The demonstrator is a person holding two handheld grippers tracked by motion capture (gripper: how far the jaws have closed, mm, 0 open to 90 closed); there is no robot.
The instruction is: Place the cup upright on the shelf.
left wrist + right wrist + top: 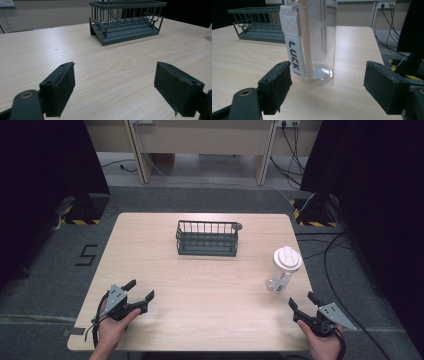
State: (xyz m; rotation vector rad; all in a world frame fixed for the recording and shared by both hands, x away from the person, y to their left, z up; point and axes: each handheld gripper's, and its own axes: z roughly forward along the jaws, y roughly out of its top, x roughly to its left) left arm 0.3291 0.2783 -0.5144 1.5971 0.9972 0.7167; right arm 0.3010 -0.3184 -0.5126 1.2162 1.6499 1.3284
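Note:
A dark green wire basket [207,238] stands at the back middle of the wooden table [200,290]; it also shows far ahead in the left gripper view [125,21]. A clear plastic bottle [282,270] with a white lid stands upright at the right side. Its white strap reading "LUCK!" [293,51] hangs down the side. My left gripper [140,291] rests open near the front left corner, nothing between its pads. My right gripper [301,301] is open at the front right, just short of the bottle [312,42], which stands ahead of the gap between its jaws.
Beyond the table lies grey carpet with a "5" marking [86,255] at the left. Black stands with yellow-striped bases [315,215] and trailing cables [345,270] sit at both far corners. A wooden desk [200,140] stands at the back.

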